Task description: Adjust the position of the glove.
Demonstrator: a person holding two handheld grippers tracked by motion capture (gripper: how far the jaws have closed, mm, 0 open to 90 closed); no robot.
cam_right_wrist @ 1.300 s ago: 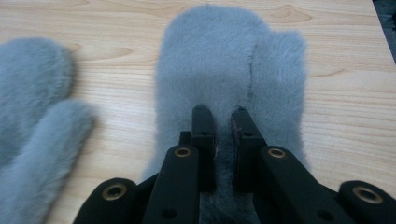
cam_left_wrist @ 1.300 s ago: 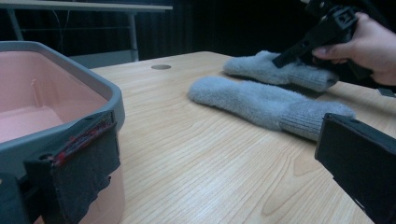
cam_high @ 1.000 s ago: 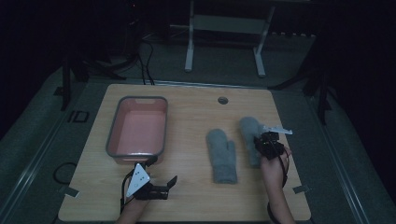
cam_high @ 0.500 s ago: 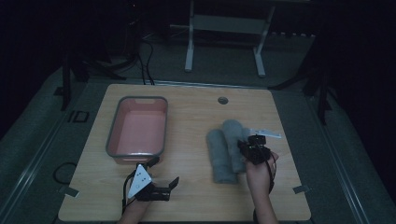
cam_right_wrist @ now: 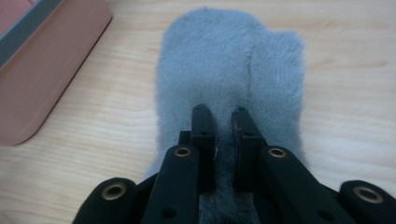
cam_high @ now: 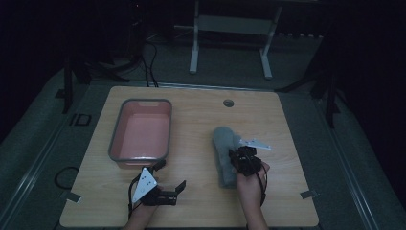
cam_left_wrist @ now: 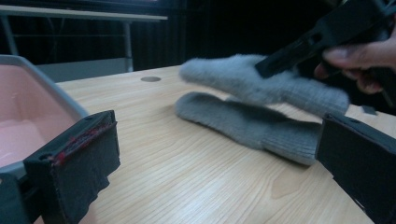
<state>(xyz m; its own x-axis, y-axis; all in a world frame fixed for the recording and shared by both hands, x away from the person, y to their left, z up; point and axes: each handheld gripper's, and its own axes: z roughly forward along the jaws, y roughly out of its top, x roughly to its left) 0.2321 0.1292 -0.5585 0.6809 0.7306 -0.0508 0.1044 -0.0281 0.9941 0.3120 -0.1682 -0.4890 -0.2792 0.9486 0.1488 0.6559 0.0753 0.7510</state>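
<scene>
Your right gripper [cam_high: 238, 155] has its jaws pinched tight on the cuff end of a grey mitten [cam_right_wrist: 229, 70], a soft, fuzzy fleece piece with a rounded tip and a seam line running down its length. In the right gripper view its nap looks thick and plush, and the fabric bunches between the two black jaws. You hold it raised just above a second grey mitten [cam_left_wrist: 243, 123], which lies flat on the desk [cam_high: 191, 110] and shows a ribbed, knitted cuff in the left gripper view. In the high view the two mittens overlap almost fully, right of the desk's middle, with their long axes running from you toward the far edge, rounded tips pointing away.

Your left gripper [cam_high: 167, 184] rests near the front edge of the pale wood-grain desk, its jaws wide apart with nothing between them. Just beyond it stands a rectangular tub [cam_high: 115, 139] with a grey rim, rounded corners and a smooth pink inside. A small round grommet hole [cam_high: 228, 102] sits near the far edge.
</scene>
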